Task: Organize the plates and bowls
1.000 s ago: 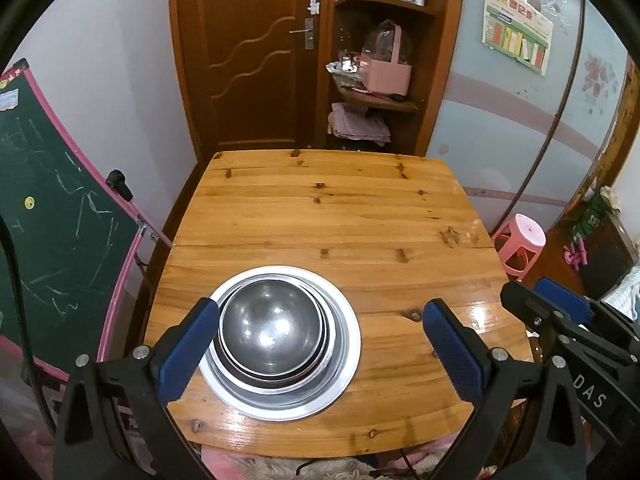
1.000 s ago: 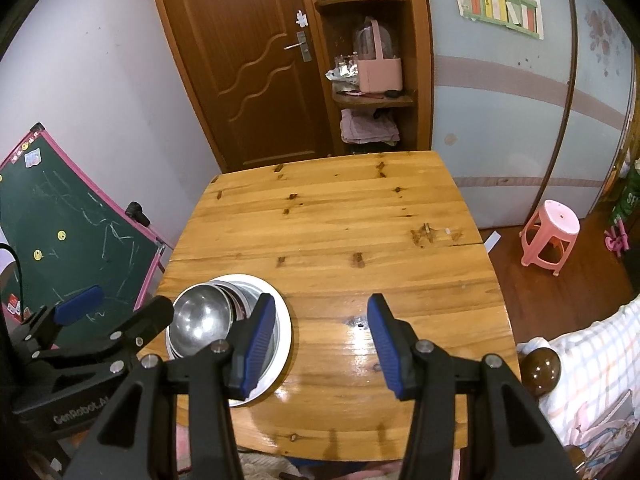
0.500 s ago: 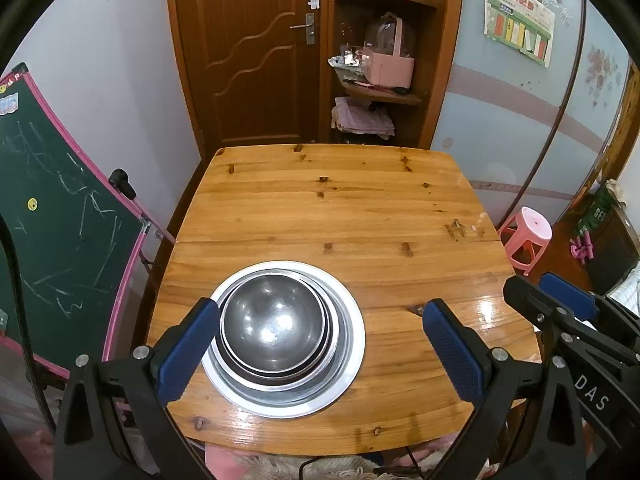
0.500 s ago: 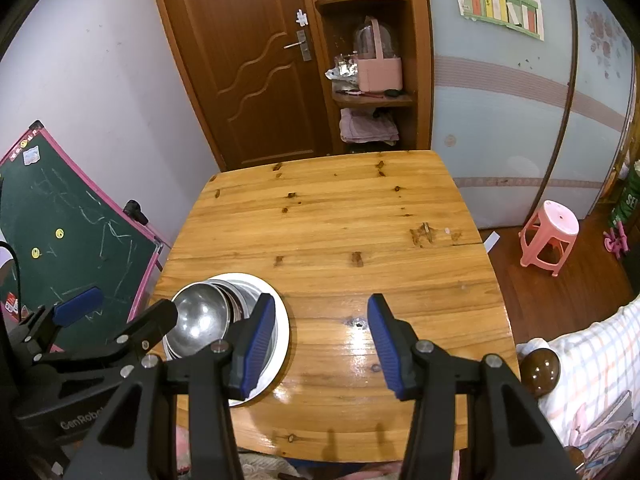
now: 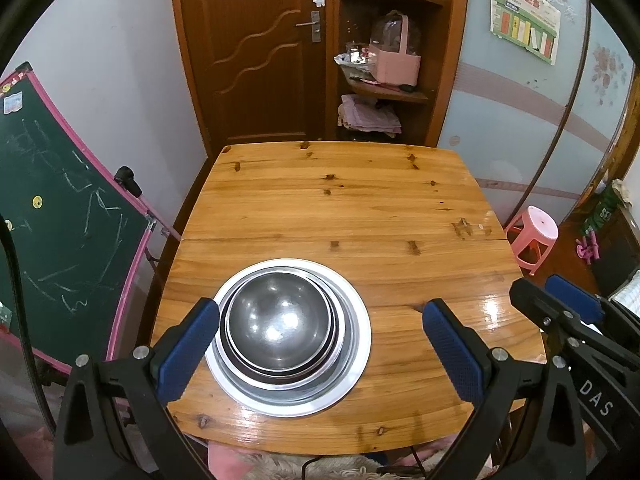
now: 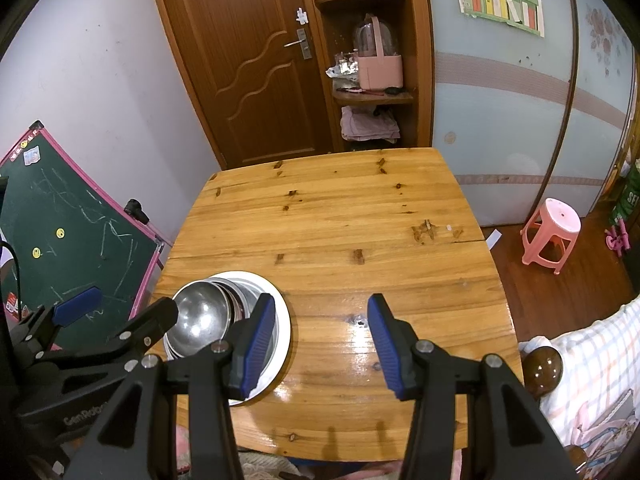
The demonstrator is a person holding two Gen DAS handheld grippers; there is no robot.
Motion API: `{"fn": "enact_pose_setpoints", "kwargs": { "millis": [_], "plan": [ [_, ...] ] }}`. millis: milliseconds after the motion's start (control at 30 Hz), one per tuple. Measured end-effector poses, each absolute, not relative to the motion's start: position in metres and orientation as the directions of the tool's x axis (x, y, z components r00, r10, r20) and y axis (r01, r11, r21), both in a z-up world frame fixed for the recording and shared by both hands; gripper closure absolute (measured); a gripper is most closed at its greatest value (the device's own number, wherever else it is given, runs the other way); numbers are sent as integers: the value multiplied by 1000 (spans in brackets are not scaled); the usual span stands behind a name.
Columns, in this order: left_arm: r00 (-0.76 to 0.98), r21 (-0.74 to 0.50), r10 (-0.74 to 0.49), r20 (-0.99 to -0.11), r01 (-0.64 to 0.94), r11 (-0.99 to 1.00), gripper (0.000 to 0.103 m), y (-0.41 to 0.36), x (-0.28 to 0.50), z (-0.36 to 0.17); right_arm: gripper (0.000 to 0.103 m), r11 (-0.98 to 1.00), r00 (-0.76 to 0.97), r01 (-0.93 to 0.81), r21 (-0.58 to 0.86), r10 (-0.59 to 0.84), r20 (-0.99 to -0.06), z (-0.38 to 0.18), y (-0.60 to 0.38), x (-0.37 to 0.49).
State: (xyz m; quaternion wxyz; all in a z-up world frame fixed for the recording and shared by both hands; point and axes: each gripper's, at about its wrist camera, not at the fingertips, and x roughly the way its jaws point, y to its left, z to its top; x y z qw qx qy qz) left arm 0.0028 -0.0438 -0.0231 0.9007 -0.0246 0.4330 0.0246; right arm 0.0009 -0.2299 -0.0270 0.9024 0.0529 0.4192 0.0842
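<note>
A stack of nested steel bowls (image 5: 278, 322) sits on a wide steel plate (image 5: 352, 348) near the front left of the wooden table (image 5: 360, 208). My left gripper (image 5: 320, 344) is open and empty, held above and just behind the stack. My right gripper (image 6: 322, 340) is open and empty over the front of the table, to the right of the stack. In the right wrist view the bowls (image 6: 200, 318) and plate (image 6: 282, 320) are partly hidden by the left gripper and my own left finger.
A green chalkboard with a pink frame (image 5: 52, 216) leans left of the table. A pink stool (image 6: 552, 236) stands on the floor at right. A wooden door (image 5: 256, 52) and corner shelves (image 5: 384, 60) lie beyond the far edge.
Both grippers have drawn back and up a little from the table. The bowl stack and plate have not moved.
</note>
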Motion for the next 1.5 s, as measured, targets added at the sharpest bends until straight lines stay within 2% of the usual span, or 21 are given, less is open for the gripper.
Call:
{"fn": "enact_pose_setpoints", "kwargs": {
  "millis": [300,533,1500],
  "plan": [
    [624,-26,29,-781,-78,997,2,-40,3,-23,55,979,627,-112,168,201,-752,-30,-229,0],
    [623,-26,34,-781,-88,996,2,-37,1,-22,44,977,637,-126,174,214,-741,-29,-229,-2],
    [621,-35,25,-784,-85,996,2,-39,-9,-22,44,975,634,-128,180,220,-741,-23,-226,-7]
  ]
}}
